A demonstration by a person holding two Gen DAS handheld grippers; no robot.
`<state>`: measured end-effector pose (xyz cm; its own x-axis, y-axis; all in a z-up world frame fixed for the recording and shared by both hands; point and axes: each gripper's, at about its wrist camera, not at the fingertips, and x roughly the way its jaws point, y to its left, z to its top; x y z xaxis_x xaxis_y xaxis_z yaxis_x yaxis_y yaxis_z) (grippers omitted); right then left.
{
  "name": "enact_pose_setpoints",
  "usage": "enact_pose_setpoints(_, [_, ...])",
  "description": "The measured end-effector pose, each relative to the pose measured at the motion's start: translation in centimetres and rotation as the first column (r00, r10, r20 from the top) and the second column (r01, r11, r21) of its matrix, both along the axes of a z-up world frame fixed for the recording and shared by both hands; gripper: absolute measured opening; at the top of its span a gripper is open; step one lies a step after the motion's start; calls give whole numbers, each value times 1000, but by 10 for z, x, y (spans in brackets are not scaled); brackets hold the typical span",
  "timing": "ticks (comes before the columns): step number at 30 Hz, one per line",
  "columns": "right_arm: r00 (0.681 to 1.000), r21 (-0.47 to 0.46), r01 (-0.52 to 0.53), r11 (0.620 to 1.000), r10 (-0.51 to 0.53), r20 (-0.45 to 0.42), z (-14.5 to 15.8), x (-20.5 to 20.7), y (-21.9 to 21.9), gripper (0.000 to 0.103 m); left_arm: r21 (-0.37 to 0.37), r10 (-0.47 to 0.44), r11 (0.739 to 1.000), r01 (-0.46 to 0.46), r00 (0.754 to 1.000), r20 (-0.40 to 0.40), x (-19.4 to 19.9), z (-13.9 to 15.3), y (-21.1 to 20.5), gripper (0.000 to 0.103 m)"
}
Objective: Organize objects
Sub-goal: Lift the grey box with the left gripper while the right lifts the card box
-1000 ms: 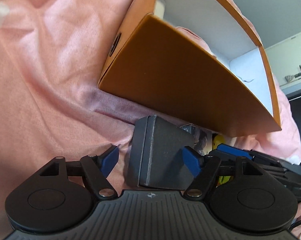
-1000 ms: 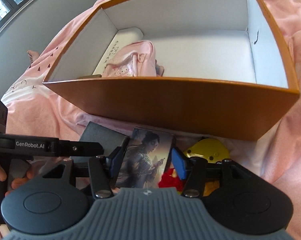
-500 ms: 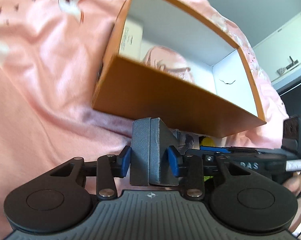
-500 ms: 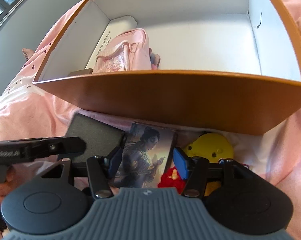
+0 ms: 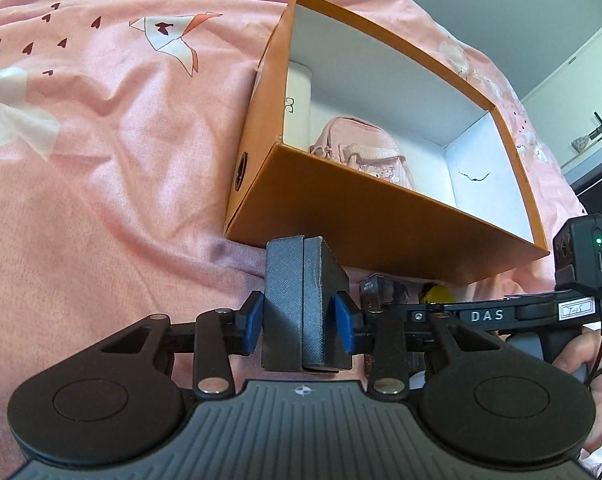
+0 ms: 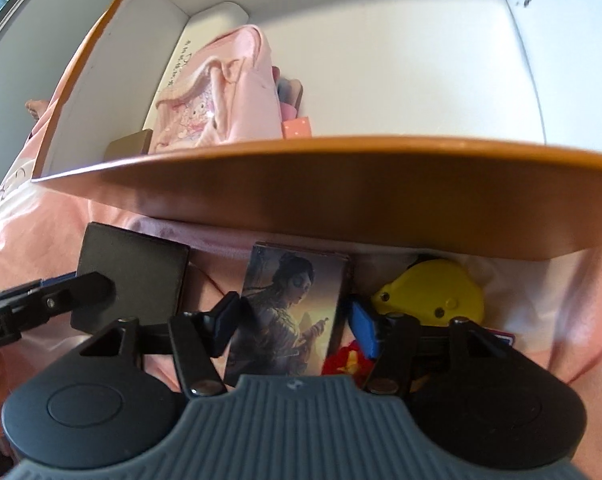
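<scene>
Left wrist view: left hand-held gripper [image 5: 299, 318] pinching a dark grey case [image 5: 303, 300] flat between both blue pads, held upright and lifted off the pink bedspread [image 5: 101, 160]. At 12 o'clock of the case, just beyond it, the near wall of the orange box [image 5: 381, 220], open-topped, white inside. Inside, towards its 10 o'clock corner, a pink pouch [image 5: 365, 152] lying against a white flat item.

Right wrist view: right hand-held gripper [image 6: 295, 322] with jaws opening, straddling a picture card box [image 6: 289, 308] lying on the bed; pads close to its long edges, not pressing. At 3 o'clock of the card box, a yellow toy [image 6: 433, 292]; at 5 o'clock, something red [image 6: 347, 362], partly hidden. At 9 o'clock, the grey case again.

Risks, as judged from here:
- Case may clip the near rim of the orange box if carried forward too low.
- Smooth-looking case may slip from a pinch so near its lower end.
- Right pads may catch the red thing or the bedspread when closing.
- Both tools close together; may collide.
</scene>
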<state>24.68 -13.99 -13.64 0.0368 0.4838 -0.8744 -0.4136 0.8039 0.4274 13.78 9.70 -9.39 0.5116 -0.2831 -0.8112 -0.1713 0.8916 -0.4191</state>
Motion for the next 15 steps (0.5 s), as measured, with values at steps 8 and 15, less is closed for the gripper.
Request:
enact_pose_setpoints(8, [994, -97, -38, 995, 47, 94, 7, -18, 20, 67, 2, 0, 1000, 0, 1000, 4, -3, 1, 0, 43])
enact_pose_setpoints(15, [990, -48, -24, 999, 30, 140, 29, -25, 9, 65, -40, -16, 999, 18, 999, 39, -9, 15, 0, 43])
